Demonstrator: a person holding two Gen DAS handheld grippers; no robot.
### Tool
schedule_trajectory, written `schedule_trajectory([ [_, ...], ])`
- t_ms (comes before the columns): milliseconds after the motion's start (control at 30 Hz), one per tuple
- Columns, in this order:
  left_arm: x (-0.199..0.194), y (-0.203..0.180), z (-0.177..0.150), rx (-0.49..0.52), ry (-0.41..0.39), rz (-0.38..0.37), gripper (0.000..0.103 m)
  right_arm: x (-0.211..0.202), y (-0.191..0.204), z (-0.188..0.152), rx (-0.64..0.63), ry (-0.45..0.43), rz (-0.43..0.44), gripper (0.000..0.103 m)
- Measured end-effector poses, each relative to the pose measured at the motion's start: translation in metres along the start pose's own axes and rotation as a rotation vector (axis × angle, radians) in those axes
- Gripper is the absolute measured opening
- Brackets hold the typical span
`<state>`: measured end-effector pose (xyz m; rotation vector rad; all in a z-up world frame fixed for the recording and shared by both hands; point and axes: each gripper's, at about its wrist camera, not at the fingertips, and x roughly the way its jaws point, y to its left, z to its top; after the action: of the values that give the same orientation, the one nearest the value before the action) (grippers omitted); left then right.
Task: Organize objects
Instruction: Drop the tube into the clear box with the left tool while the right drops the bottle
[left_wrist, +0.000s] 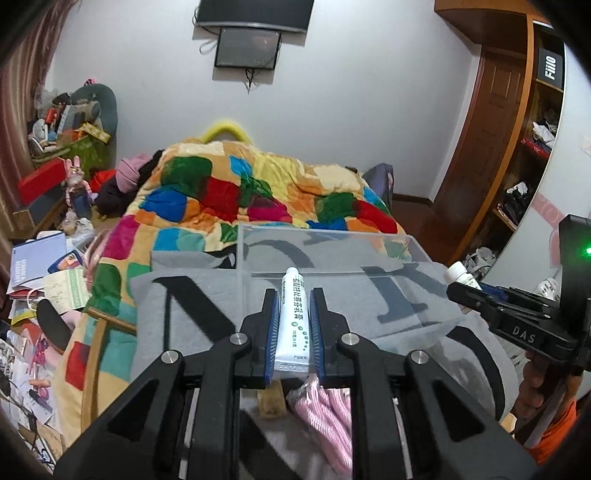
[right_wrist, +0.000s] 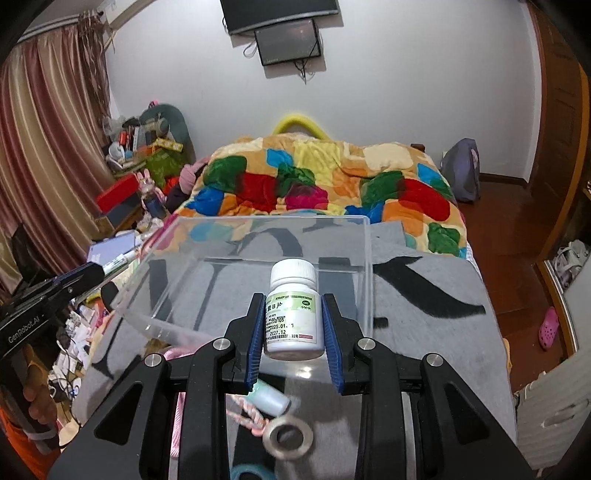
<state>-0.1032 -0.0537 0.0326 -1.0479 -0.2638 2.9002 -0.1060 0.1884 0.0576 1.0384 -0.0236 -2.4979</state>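
My left gripper (left_wrist: 293, 295) is shut on a white ointment tube (left_wrist: 291, 321), held above the near left edge of a clear plastic box (left_wrist: 332, 254) on a grey blanket. My right gripper (right_wrist: 293, 301) is shut on a white pill bottle (right_wrist: 291, 314) with a green label, held over the near side of the same clear box (right_wrist: 258, 236). The right gripper with its bottle (left_wrist: 460, 275) shows at the right of the left wrist view; the left gripper (right_wrist: 88, 273) shows at the left of the right wrist view.
A pink braided cord (left_wrist: 328, 417), a small pale bottle (right_wrist: 269, 398) and a metal ring (right_wrist: 288, 437) lie on the grey blanket (right_wrist: 424, 332) below the grippers. A colourful quilt (left_wrist: 240, 192) lies beyond. Clutter (left_wrist: 44, 295) fills the left; wooden shelves (left_wrist: 532, 155) stand on the right.
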Motion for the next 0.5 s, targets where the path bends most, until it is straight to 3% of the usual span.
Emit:
schedule_trajectory([
  [267, 0.050, -0.007, -0.003, 0.005, 0.094, 0.004, 0.016, 0.045, 0.007, 0.006, -0.047, 0.104, -0.010, 0.027],
  [500, 0.070, -0.018, -0.012, 0.062, 0.147, 0.021, 0.016, 0.065, 0.021, -0.001, -0.122, 0.148, -0.042, 0.027],
])
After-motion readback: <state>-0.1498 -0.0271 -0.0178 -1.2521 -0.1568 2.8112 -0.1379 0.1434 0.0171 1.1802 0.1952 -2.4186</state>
